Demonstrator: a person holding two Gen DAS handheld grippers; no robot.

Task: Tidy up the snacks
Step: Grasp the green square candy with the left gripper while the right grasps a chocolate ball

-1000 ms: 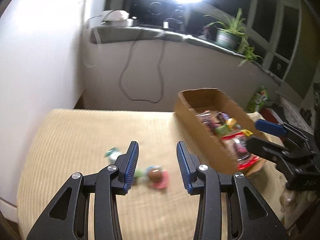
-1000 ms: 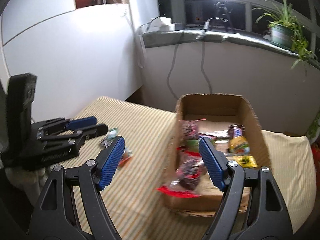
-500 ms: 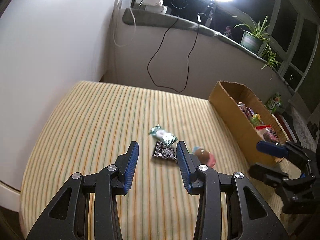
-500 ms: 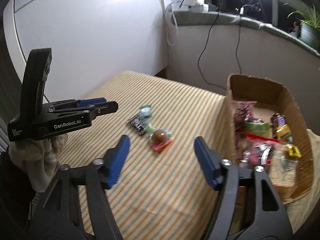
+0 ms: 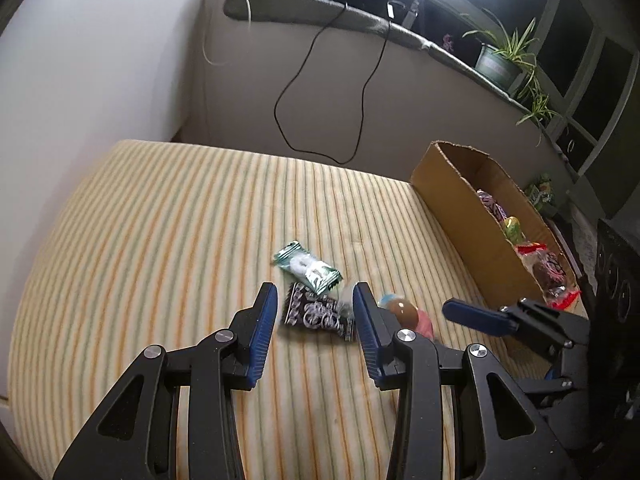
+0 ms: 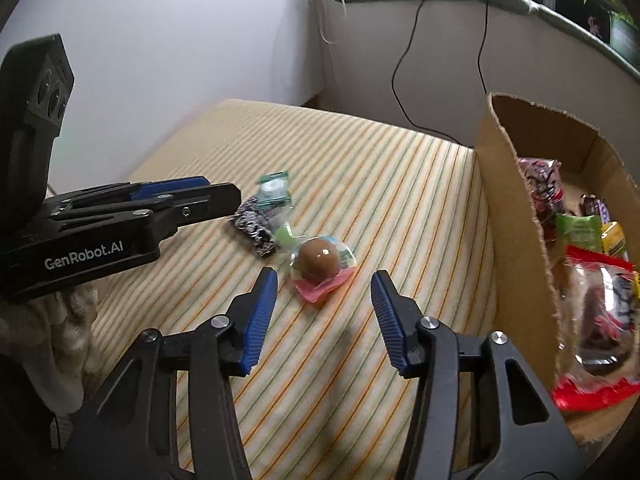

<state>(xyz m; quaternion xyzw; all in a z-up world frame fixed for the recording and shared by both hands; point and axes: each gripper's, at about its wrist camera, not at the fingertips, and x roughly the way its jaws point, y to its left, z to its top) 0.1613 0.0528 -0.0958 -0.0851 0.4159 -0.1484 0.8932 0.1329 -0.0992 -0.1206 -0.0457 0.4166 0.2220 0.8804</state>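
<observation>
Three loose snacks lie on the striped cloth: a green wrapped candy (image 5: pixel 307 267) (image 6: pixel 273 191), a black-and-white patterned packet (image 5: pixel 318 313) (image 6: pixel 254 227), and a brown ball in a clear and pink wrapper (image 5: pixel 408 312) (image 6: pixel 321 261). My left gripper (image 5: pixel 315 316) is open, just above the patterned packet. My right gripper (image 6: pixel 323 297) is open, its fingers either side of the brown ball, a little short of it. A cardboard box (image 5: pixel 460 216) (image 6: pixel 516 216) with several snacks inside stands to the right.
The striped cloth (image 5: pixel 160 240) covers the table, which ends at a white wall on the left. A grey ledge (image 5: pixel 320 8) with cables, a ring light and a potted plant (image 5: pixel 500 64) runs behind. The other gripper shows in each view, the right (image 5: pixel 472 316) and the left (image 6: pixel 192 200).
Both grippers have swung left away from the box and come down toward the loose snacks. The left now hangs over the patterned packet, the right in front of the brown ball.
</observation>
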